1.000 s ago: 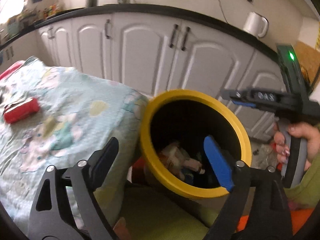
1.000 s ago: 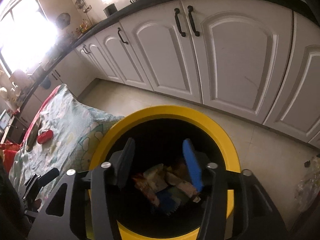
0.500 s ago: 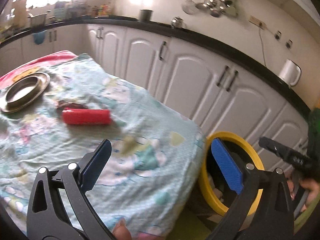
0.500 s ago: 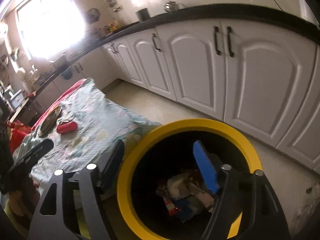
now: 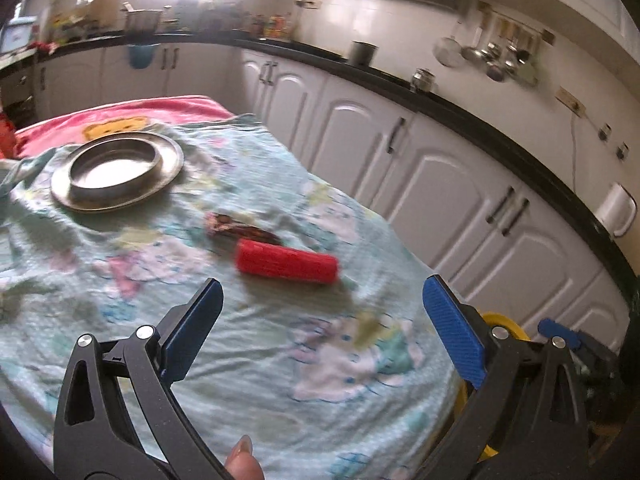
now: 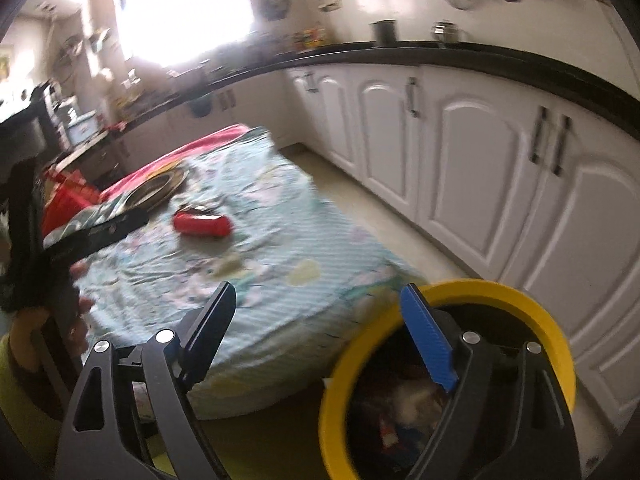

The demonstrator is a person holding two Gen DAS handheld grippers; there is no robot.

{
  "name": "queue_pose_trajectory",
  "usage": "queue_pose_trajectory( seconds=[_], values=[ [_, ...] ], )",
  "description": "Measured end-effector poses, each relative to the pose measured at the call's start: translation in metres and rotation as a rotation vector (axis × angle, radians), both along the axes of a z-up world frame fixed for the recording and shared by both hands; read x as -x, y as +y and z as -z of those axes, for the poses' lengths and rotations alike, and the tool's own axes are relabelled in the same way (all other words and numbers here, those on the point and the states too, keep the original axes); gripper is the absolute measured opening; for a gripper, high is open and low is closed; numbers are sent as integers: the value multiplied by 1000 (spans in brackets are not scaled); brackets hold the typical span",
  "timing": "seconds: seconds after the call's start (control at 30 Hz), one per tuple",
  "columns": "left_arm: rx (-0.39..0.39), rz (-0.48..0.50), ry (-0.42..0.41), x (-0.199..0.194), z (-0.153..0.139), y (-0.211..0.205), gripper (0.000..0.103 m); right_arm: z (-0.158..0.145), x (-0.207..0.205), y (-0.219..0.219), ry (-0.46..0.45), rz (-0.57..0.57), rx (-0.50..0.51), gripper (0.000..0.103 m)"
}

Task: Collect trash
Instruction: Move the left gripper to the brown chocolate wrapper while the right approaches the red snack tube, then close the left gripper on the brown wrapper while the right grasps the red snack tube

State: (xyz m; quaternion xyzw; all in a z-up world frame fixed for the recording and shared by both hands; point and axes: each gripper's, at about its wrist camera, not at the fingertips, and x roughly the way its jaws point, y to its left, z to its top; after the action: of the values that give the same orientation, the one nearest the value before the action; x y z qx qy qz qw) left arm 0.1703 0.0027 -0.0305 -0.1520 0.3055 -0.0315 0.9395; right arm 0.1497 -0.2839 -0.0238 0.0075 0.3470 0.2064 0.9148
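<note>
Cloth ahead of left gripper (image 5: pixel 320 320): bare up to red roll (image 5: pixel 287 261).
Behind roll: dark wrapper (image 5: pixel 240 230), touching.
Far corner: steel plate (image 5: pixel 116 172).
Table's right: yellow bin (image 6: pixel 448 380).

Black tool (image 5: pixel 320 328) frames — blue ribbed pads (image 5: pixel 454 330), silver screws, yellow-green sleeve (image 6: pixel 16 364)

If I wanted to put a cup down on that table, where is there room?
The near part of the pale blue patterned tablecloth, between the red ribbed cylinder and the open left gripper, lies bare. It is crowded farther back: a dark crumpled wrapper touches the cylinder, and the round steel plate fills the far left corner.
</note>
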Motion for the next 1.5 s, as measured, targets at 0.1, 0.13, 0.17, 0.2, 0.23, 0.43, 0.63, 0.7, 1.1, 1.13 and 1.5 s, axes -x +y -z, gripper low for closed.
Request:
queue_pose_trajectory(
  seconds=[0.1, 0.13, 0.17, 0.2, 0.23, 0.43, 0.63, 0.7, 1.1, 1.13, 1.5],
  values=[
    [13, -53, 14, -7, -1, 24, 92, 2, -6, 28, -17, -77, 36, 82],
    [14, -68, 20, -9, -1, 30, 92, 3, -7, 35, -25, -94, 49, 82],
    [18, -82, 25, -11, 0, 37, 92, 4, -9, 45, -34, -122, 69, 82],
    [26, -98, 30, -14, 0, 47, 92, 5, -11, 54, -43, -142, 86, 82],
    [31, -109, 36, -15, 1, 52, 92, 6, -15, 65, -52, -170, 106, 82],
    [89, -140, 89, -38, 9, 87, 91, 16, -44, 122, -64, -320, 177, 82],
    [118, -115, 132, -62, 17, 101, 78, 30, -79, 168, -56, -436, 258, 82],
    [134, -98, 148, -72, 20, 104, 69, 36, -95, 181, -40, -451, 270, 81],
    [262, -55, 273, -118, 56, 109, 53, 67, -124, 227, -13, -629, 376, 49],
    [269, -53, 276, -118, 58, 107, 51, 67, -122, 226, -6, -642, 365, 42],
    [239, -12, 286, -126, 61, 83, 23, 68, -72, 183, 15, -608, 310, 28]
  ],
)
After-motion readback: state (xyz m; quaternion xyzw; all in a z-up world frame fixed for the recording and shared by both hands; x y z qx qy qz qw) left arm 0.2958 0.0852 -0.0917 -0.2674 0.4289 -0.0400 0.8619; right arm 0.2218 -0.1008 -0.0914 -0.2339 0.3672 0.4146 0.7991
